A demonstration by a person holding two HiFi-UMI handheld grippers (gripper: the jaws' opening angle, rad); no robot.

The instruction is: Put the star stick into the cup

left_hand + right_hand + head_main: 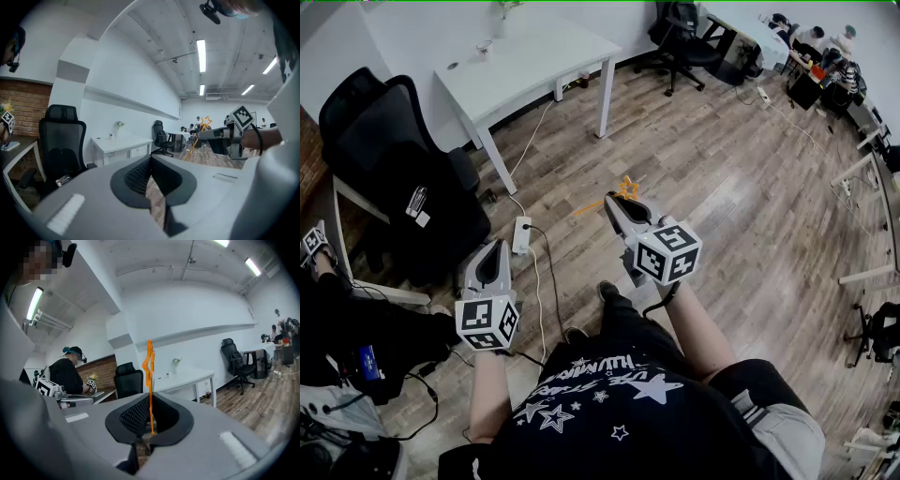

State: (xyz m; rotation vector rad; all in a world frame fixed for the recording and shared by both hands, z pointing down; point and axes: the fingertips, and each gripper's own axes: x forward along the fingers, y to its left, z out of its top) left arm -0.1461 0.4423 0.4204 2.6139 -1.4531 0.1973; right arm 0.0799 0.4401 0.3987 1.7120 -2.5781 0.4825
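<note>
The star stick is thin and orange with a star outline at its end. My right gripper is shut on it and holds it in the air over the wooden floor. In the right gripper view the star stick rises upright from between the jaws. My left gripper hangs lower at the left, shut, with nothing in it. From the left gripper view, the right gripper and the stick's star show at the right. A small white cup-like thing stands on the white table; I cannot tell if it is the cup.
A black office chair stands at the left, beside a power strip with cables on the floor. Beside it sits another person at a desk. More chairs and desks are at the far right.
</note>
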